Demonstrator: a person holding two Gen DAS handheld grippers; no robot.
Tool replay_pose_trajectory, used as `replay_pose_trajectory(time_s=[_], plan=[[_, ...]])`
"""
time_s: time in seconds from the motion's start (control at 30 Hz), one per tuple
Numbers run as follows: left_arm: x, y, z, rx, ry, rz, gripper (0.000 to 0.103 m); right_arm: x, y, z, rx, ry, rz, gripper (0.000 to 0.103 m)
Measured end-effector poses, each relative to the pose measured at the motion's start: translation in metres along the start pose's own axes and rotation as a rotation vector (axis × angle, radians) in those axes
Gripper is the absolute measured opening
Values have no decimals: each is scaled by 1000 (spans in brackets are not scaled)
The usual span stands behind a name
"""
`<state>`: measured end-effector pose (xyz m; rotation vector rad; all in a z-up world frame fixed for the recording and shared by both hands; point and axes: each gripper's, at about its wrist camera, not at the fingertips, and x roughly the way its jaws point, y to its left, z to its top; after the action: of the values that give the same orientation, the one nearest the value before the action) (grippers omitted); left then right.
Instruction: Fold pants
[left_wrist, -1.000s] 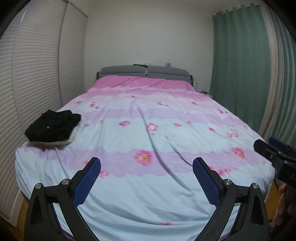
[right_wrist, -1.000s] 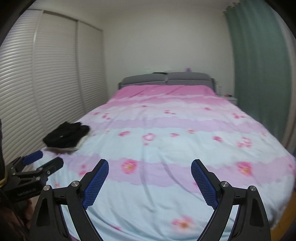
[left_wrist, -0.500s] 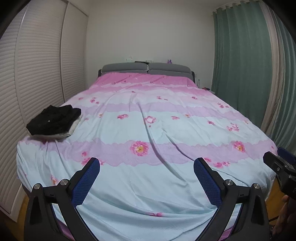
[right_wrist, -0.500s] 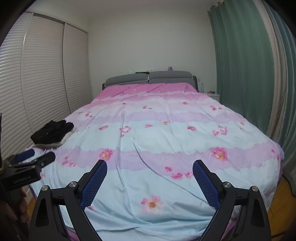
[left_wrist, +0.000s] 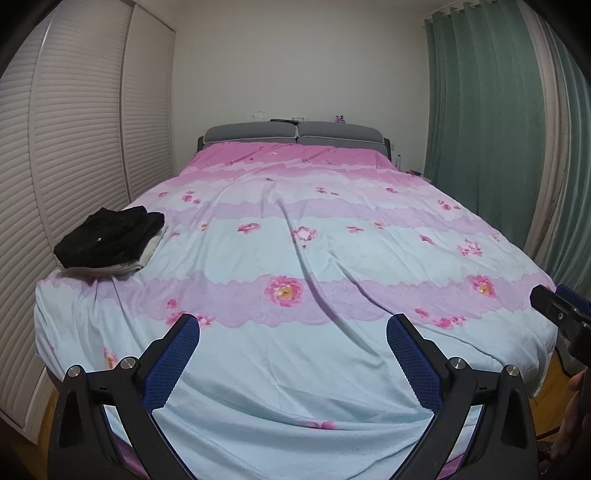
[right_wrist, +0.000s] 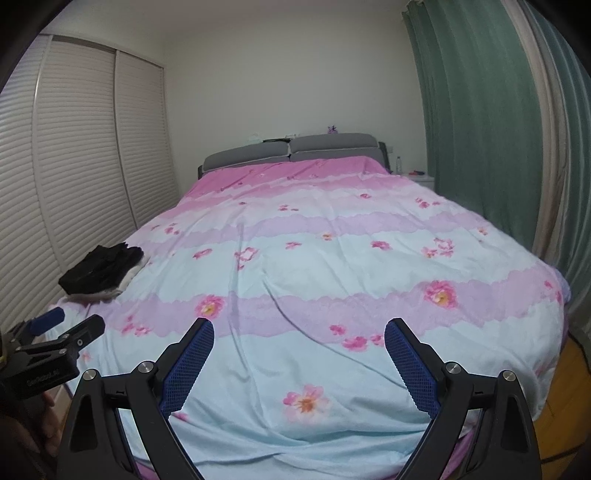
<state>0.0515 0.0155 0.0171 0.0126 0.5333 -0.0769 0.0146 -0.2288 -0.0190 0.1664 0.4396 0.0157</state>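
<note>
Two grippers, left gripper (left_wrist: 293, 345) and right gripper (right_wrist: 299, 349), are hovering at the bed's (left_wrist: 295, 369) foot edge, jaws wide, holding nothing. Black pants (left_wrist: 109, 238) are lying bunched near the bed's front left corner, likely soft, light, floppy; the waistband looks the best place to pinch.

Legible markings: one small white printed line on the side of the left gripper (right_wrist: 64, 345), near left in the right wrist view; characters too blurred to read.
</note>
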Motion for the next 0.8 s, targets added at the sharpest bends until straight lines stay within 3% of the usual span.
replay_pose_trajectory(time_s=[0.3,0.8], plan=[[-1,-2,-2,26,-7,14,103,-4,-7,5,-7,-60,-28,95],[3,0,-1,27,-4,16,103,-7,-7,8,-23,-61,-16,95]])
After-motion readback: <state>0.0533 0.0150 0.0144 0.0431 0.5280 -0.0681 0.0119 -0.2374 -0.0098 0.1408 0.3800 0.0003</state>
